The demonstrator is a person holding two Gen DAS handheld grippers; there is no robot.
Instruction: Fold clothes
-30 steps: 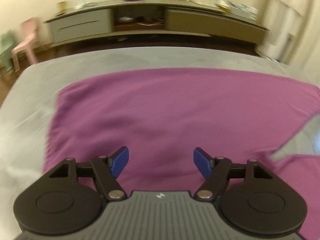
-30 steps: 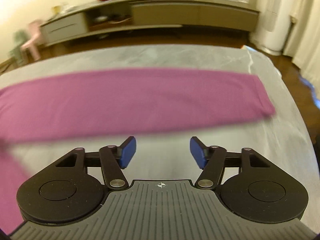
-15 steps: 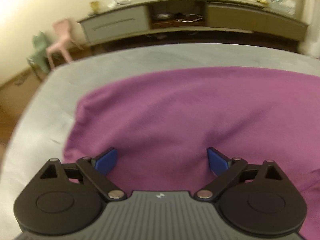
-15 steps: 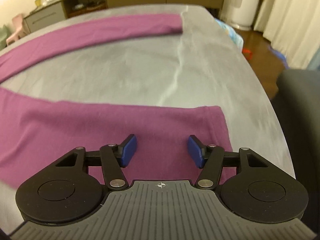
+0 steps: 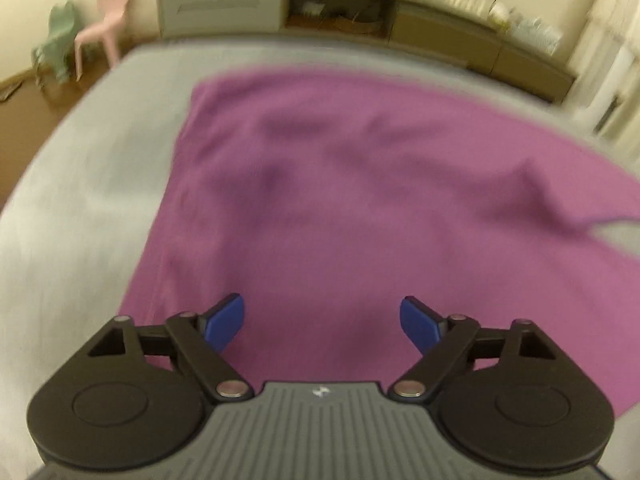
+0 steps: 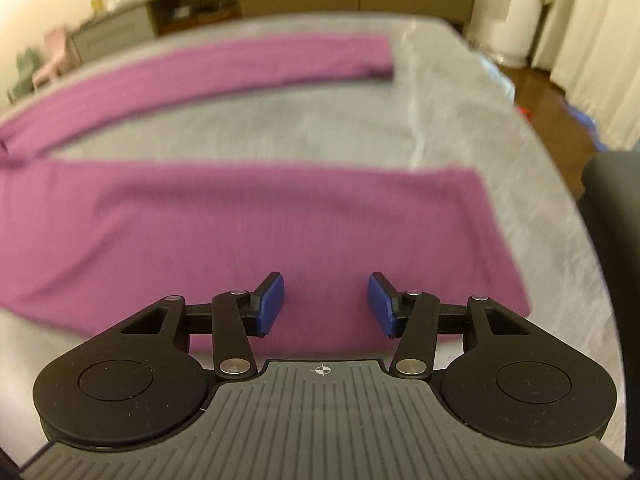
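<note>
Purple trousers [image 6: 248, 224] lie spread flat on the grey bed [image 6: 440, 128], unfolded; both grippers hover over them, ready to pinch; left gripper [image 5: 322, 320] over the waist end, jaws released, just narrowing; right gripper [image 6: 326, 300] over a leg, jaws released, closing, nothing gripped; only the right view shows both legs.

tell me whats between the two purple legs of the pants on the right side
Only bare grey bed cover lies between the far purple leg and the near purple leg; nothing else sits in that strip. The right wrist view shows it.
</note>
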